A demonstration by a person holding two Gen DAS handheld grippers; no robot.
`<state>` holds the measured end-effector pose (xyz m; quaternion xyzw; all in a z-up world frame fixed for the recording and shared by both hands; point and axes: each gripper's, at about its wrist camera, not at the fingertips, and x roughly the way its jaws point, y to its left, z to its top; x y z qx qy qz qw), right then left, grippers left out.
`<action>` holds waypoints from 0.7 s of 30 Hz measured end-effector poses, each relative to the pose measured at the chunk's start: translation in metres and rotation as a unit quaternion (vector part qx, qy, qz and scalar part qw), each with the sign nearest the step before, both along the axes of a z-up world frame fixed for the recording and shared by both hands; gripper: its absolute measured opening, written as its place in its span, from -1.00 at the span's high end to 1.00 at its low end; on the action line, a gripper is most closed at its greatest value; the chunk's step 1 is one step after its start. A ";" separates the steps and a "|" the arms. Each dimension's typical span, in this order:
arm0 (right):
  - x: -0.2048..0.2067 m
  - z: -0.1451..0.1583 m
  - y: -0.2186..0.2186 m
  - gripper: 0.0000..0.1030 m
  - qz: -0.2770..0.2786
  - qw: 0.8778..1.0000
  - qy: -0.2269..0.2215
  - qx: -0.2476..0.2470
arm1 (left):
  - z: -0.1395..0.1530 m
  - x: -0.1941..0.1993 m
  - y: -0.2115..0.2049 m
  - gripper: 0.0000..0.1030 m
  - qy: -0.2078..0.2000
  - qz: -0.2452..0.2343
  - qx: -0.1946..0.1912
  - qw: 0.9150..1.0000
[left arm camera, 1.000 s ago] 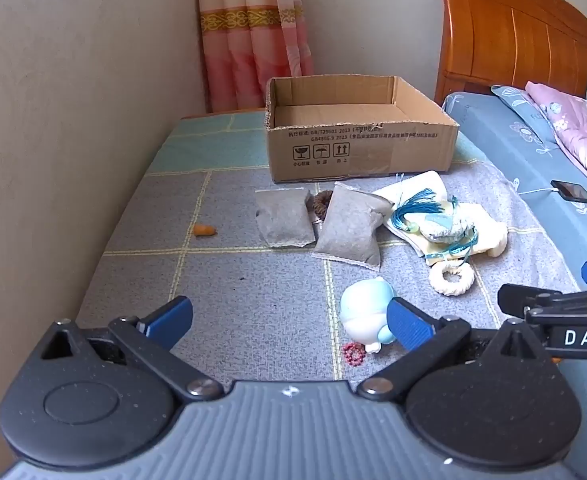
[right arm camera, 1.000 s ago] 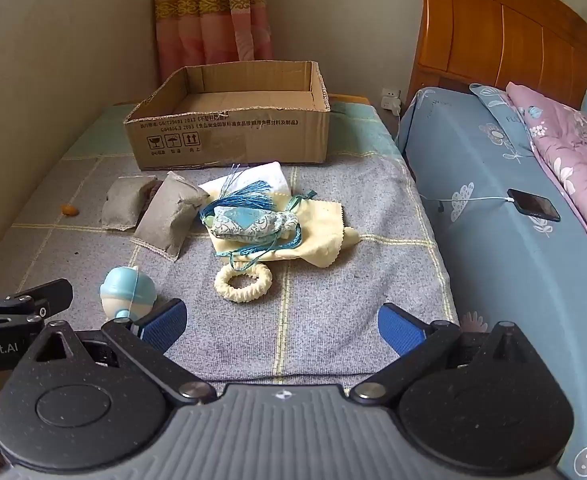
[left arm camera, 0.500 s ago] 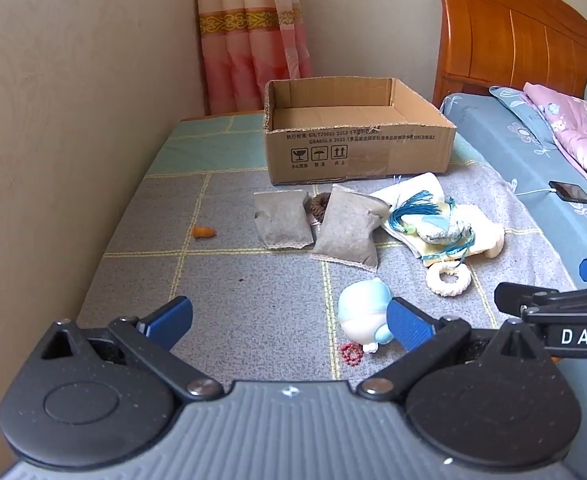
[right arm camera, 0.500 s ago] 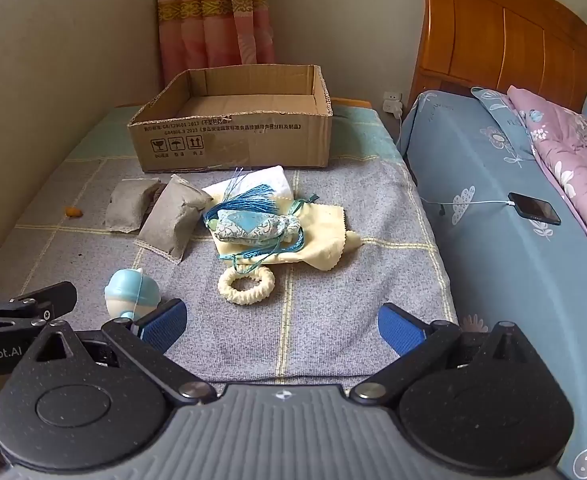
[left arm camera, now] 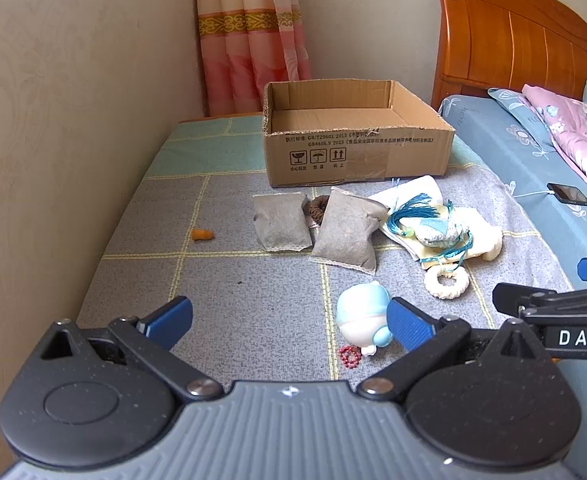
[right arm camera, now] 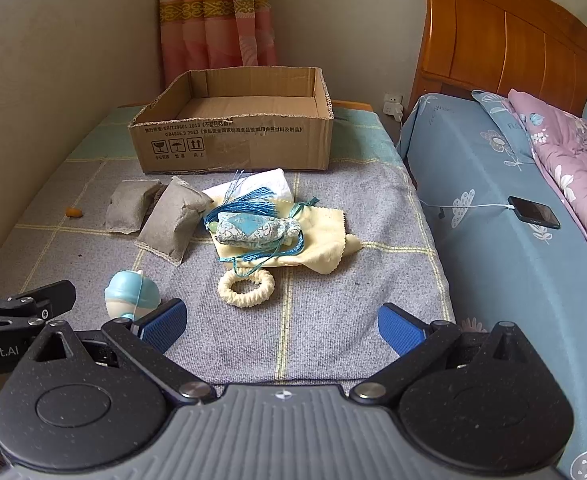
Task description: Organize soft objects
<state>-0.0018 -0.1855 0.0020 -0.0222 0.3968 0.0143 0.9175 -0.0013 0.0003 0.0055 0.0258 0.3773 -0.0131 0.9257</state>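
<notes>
Open cardboard box (right arm camera: 235,140) at 12 o'clock on the grey checked blanket (right arm camera: 333,320), printed "GB4806.9 2023" with three handling symbols. Two grey pouches (left arm camera: 347,230) side by side at 11. One blue tasselled sachet (right arm camera: 253,230) on yellow cloth (right arm camera: 325,236). One cream ring (right arm camera: 245,288). One blue-white toy (left arm camera: 363,314) by the left gripper (left arm camera: 289,320), marked "Robot.AI", spread wide, holding nothing. Right gripper (right arm camera: 281,324), marked "DAS", likewise spread and unladen.
</notes>
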 end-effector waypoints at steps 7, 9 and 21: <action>0.000 0.000 0.000 -1.00 0.002 1.000 -0.002 -0.001 | 0.000 0.000 -0.002 -0.99 -0.001 -0.002 -0.001 1.000; 0.000 0.000 -0.001 -1.00 0.003 1.000 -0.003 -0.001 | 0.000 0.000 -0.002 -0.99 -0.001 -0.002 -0.001 1.000; 0.000 0.001 -0.001 -1.00 0.004 1.000 -0.004 -0.002 | 0.001 0.000 -0.002 -0.99 -0.002 -0.002 -0.001 1.000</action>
